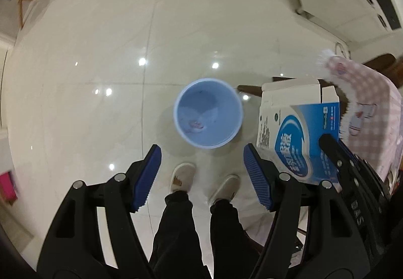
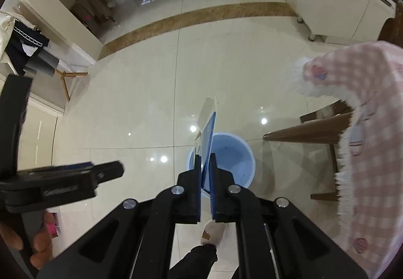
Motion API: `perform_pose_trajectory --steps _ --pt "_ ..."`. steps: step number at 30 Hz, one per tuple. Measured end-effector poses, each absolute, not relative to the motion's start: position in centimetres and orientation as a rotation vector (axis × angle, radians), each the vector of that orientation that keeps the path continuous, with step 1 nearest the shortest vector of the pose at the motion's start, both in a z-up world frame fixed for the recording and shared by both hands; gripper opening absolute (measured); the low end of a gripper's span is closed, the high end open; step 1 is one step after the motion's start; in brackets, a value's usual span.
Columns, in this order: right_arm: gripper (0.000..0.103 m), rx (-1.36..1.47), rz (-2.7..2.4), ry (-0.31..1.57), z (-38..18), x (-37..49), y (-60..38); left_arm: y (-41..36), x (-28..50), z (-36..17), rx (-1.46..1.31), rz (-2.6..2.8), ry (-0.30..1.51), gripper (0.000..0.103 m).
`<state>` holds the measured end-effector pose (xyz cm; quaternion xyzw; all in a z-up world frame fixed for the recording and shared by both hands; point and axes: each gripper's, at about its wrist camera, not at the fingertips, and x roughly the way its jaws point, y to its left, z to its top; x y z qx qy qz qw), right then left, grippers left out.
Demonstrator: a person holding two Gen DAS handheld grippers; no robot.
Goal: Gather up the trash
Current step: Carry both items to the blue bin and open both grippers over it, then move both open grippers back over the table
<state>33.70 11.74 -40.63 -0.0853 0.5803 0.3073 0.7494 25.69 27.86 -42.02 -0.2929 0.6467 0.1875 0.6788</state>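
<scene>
A light blue trash bin (image 1: 181, 103) stands on the tiled floor right below me, with a small scrap of rubbish (image 1: 197, 124) at its bottom. My left gripper (image 1: 201, 153) points down just before the bin's near rim, open, with nothing between its blue pads. My right gripper (image 2: 206, 160) is shut on a flattened blue and white carton (image 2: 209, 133), which it holds edge-on above the bin (image 2: 234, 153). In the left wrist view the carton (image 1: 297, 133) hangs to the right of the bin, with a black finger of the right gripper (image 1: 335, 153) on it.
A pink checked tablecloth (image 2: 365, 128) with a white fringe hangs at the right, wooden furniture legs (image 2: 307, 134) beneath it. The person's slippered feet (image 1: 182, 175) stand close behind the bin. White cabinets (image 2: 340, 2) line the far right. A clothes rack (image 2: 27, 52) is at the left.
</scene>
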Motion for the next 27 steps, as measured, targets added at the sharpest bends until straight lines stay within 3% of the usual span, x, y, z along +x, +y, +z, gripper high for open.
perform_pose_trajectory --steps 15,27 --pt "0.005 -0.301 0.725 1.288 -43.6 31.6 15.1 27.9 24.4 -42.6 -0.653 0.439 1.465 0.069" --pt "0.005 -0.077 0.611 1.204 -36.5 33.5 5.8 21.3 28.5 -37.6 -0.523 0.316 1.415 0.069"
